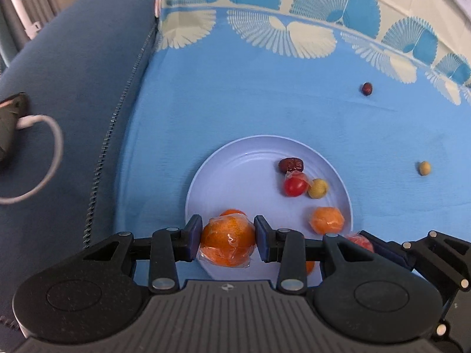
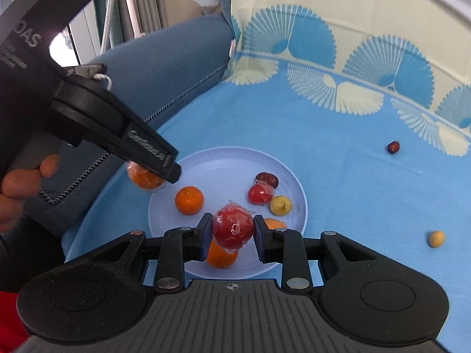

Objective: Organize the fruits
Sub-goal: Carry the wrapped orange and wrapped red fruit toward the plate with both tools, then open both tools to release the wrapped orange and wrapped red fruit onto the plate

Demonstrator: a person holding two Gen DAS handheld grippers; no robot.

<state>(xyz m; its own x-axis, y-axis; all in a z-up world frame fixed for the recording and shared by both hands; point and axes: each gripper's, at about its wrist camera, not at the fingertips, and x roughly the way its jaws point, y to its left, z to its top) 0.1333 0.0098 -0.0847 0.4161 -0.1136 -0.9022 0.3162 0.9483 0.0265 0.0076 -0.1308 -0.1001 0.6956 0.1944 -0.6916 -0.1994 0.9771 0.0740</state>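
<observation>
My left gripper (image 1: pixel 228 239) is shut on a plastic-wrapped orange (image 1: pixel 228 242) and holds it over the near-left rim of a pale blue plate (image 1: pixel 235 176). My right gripper (image 2: pixel 232 232) is shut on a wrapped red fruit (image 2: pixel 233 229) above the same plate (image 2: pixel 223 164). On the plate lie a dark red date (image 1: pixel 290 164), a wrapped red tomato (image 1: pixel 295 186), a small yellow fruit (image 1: pixel 318 188) and a wrapped orange (image 1: pixel 327 220). The right wrist view also shows an unwrapped orange (image 2: pixel 189 200) on the plate and the left gripper (image 2: pixel 153 173) with its orange (image 2: pixel 144 178).
A dark red date (image 1: pixel 366 88) and a small yellow fruit (image 1: pixel 424 168) lie loose on the blue tablecloth (image 1: pixel 235 103) to the right of the plate. A blue cushioned seat (image 1: pixel 73 103) with a zipper borders the left. A white cable (image 1: pixel 44 158) lies on it.
</observation>
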